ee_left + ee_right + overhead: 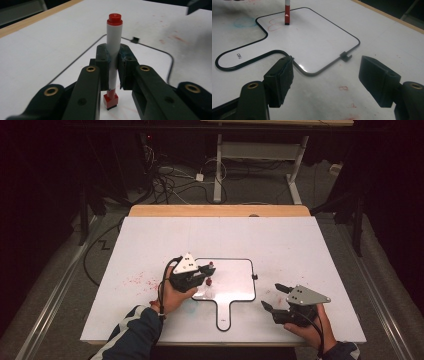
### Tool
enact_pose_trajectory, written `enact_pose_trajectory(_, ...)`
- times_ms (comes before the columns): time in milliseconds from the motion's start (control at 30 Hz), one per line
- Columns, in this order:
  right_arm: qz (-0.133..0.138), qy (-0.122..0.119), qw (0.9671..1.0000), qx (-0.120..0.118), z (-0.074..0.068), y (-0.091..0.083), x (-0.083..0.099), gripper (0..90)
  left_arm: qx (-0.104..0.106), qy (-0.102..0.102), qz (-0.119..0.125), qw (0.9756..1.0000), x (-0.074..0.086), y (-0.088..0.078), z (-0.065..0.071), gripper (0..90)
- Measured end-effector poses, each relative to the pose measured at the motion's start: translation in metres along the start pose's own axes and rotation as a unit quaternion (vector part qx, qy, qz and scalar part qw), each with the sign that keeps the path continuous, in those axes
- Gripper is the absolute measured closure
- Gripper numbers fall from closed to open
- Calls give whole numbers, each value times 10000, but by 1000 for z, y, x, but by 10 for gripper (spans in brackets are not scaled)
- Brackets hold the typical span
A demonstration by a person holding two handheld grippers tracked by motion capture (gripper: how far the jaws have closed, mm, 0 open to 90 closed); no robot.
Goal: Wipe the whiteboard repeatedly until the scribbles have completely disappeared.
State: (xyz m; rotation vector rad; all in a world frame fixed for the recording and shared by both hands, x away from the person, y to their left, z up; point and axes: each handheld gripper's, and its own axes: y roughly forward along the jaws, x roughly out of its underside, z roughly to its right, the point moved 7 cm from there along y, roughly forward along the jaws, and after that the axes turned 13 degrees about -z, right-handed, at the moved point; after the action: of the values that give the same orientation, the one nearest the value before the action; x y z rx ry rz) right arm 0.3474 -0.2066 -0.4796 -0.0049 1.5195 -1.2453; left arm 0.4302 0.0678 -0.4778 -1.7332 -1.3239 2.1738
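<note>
Marker [114, 50] with a red cap stands straight up, squeezed tight between the jaws of the left gripper [204, 271]. Its red eraser end presses down on the small whiteboard [319, 37], right by a faint red scribble [275, 25]. It looks like the rubbing-out step. Next, slide the end back and forth over the scribble. The right gripper [325, 75] waits by the board's edge, jaws wide and holding nothing.

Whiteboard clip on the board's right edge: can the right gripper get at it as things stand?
Probably yes. The right gripper stands open beside the whiteboard, with the clip ahead between its jaws and bare table between. The left gripper, shut on the marker, works at the board's far side.
</note>
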Motion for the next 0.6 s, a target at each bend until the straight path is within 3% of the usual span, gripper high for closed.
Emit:
enact_pose_trajectory(167, 4, 20, 10000, 5, 1, 0, 0, 290, -274, -363, 102, 9989, 8, -6, -30, 788)
enact_pose_trajectory(233, -7, -4, 10000, -2, 0, 0, 0, 289, -210, -460, 156, 9986, 9, -7, -32, 788)
enact_pose_trajectory(300, -10, -8, 10000, -6, -1, 0, 0, 289, -222, -400, 129, 9989, 8, -6, -30, 788)
enact_pose_trajectory(433, -14, -11, 10000, -22, -1, 1, 0, 289, 53, -385, 190, 9991, 7, -4, -17, 787)
enact_pose_trajectory(500, -21, -18, 10000, -25, -1, 1, 0, 289, 130, -225, 152, 9995, 7, -5, -7, 787)
enact_pose_trajectory(600, -13, -10, 10000, -34, -2, 1, 0, 289, 87, -44, 47, 9999, 9, -9, -1, 787)
